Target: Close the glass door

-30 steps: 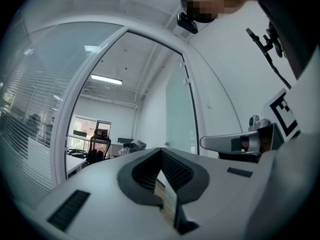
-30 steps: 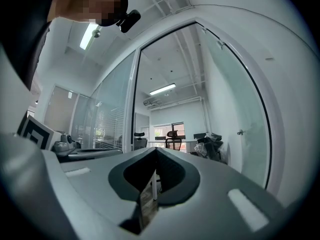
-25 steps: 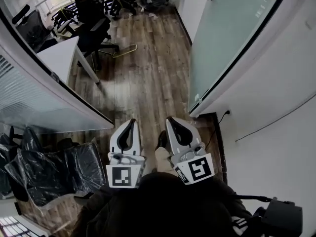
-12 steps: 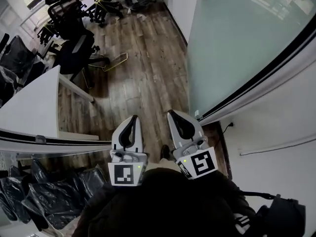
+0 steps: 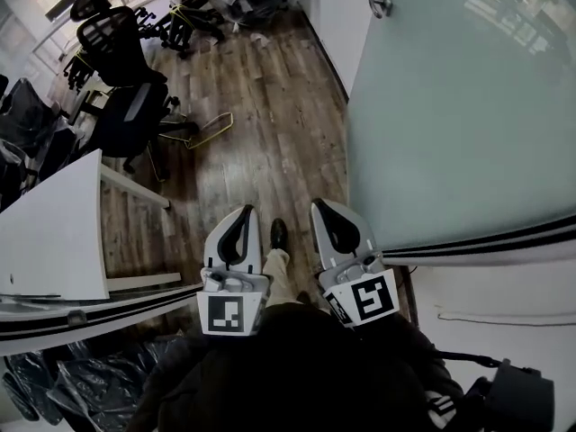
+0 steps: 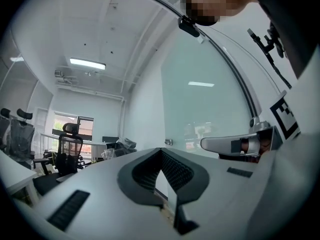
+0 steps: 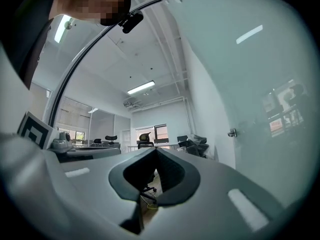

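- The glass door is on the right, a frosted pane running away from us beside the white wall. Its handle sits at the far end.
- We judge the door open and swung aside. The hinge edge does not show, so we cannot confirm this.
- Closing has not begun, as far as we can see: nothing touches the pane or the handle.
- The left tongs have their jaws together at the tips. Only the room beyond shows through the gap behind them.
- The right tongs are the same, jaws together and empty. They are near the pane's near bottom corner but apart from it.
- What is left, in our judgement, is the whole job: walk up to the handle, well ahead on the far right, catch or push it, and swing the pane round.
- Edges to mind: the pane's near edge is by the right tongs. A black-striped band crosses close on the right; we cannot tell what it belongs to.
- The white counter has its corner on the left. There are office chairs at far left and a yellow wire frame on the floor.
- Open room: the wooden floor is bare up the middle, between the counter and the door. Our shoe is down between the tongs.
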### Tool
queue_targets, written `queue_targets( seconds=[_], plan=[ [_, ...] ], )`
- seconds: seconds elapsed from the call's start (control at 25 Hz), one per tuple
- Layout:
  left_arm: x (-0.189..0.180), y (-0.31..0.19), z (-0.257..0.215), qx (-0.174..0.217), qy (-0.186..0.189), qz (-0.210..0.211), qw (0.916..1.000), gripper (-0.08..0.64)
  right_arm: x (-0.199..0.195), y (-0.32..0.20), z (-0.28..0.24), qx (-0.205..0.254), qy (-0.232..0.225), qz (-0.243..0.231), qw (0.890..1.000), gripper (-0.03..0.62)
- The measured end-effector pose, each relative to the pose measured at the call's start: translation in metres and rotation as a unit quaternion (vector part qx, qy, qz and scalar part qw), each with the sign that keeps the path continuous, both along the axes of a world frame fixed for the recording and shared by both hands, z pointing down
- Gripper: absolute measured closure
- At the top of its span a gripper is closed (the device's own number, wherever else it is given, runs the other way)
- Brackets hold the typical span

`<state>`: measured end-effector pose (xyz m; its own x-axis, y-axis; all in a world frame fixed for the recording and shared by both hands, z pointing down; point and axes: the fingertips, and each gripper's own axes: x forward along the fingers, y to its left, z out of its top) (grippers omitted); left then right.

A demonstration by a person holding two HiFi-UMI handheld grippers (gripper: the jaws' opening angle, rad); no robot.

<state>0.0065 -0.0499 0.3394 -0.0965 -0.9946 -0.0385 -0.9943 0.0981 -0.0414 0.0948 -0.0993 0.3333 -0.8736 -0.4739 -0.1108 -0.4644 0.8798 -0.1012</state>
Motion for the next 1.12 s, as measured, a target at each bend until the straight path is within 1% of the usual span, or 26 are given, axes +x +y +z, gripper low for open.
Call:
queue_targets(
  seconds=[0.16, 0.28, 0.4, 0.48, 0.56, 0.64, 0.68, 0.84, 0.92, 0.96, 1.04, 1.12],
  plan=[
    [-0.055, -0.071, 0.003, 0.002, 0.007, -0.003, 1.0000, 0.563, -0.055, -0.070, 0.008, -0.004, 0.007, -0.001, 1.000, 0.591],
    [-0.102, -0.136, 0.000, -0.002, 0.003, 0.002, 1.0000, 0.563, -0.103, -0.134, 0.007, -0.011, 0.011, -0.002, 1.000, 0.591],
    [-0.146, -0.203, -0.004, -0.005, 0.009, 0.011, 0.9999, 0.563, -0.149, -0.198, 0.004, -0.014, 0.016, 0.005, 1.000, 0.591],
    [-0.169, -0.238, -0.004, -0.008, 0.011, 0.017, 0.9998, 0.563, -0.171, -0.234, 0.002, -0.014, 0.015, 0.013, 1.000, 0.591],
    [-0.185, -0.268, -0.006, -0.007, 0.016, 0.022, 0.9996, 0.563, -0.183, -0.264, 0.000, -0.014, 0.018, 0.023, 0.999, 0.591],
    [-0.192, -0.296, -0.014, 0.008, 0.022, 0.032, 0.9992, 0.563, -0.187, -0.290, -0.004, -0.012, 0.022, 0.036, 0.999, 0.591],
    [-0.194, -0.308, -0.016, 0.009, 0.024, 0.035, 0.9990, 0.563, -0.188, -0.301, -0.008, -0.008, 0.023, 0.043, 0.999, 0.591],
    [-0.200, -0.352, -0.010, -0.002, 0.023, 0.056, 0.9982, 0.563, -0.189, -0.341, -0.017, 0.010, 0.025, 0.069, 0.997, 0.591],
    [-0.201, -0.378, -0.008, -0.006, 0.029, 0.065, 0.9975, 0.563, -0.189, -0.365, -0.018, 0.016, 0.024, 0.083, 0.996, 0.591],
    [-0.201, -0.394, -0.008, -0.003, 0.032, 0.071, 0.9970, 0.563, -0.188, -0.379, -0.016, 0.016, 0.025, 0.089, 0.996, 0.591],
    [-0.198, -0.431, -0.013, 0.017, 0.033, 0.088, 0.9954, 0.563, -0.185, -0.410, -0.010, 0.013, 0.026, 0.099, 0.995, 0.591],
    [-0.192, -0.472, -0.012, 0.014, 0.029, 0.100, 0.9945, 0.563, -0.181, -0.446, -0.003, 0.005, 0.023, 0.108, 0.994, 0.591]
  ],
)
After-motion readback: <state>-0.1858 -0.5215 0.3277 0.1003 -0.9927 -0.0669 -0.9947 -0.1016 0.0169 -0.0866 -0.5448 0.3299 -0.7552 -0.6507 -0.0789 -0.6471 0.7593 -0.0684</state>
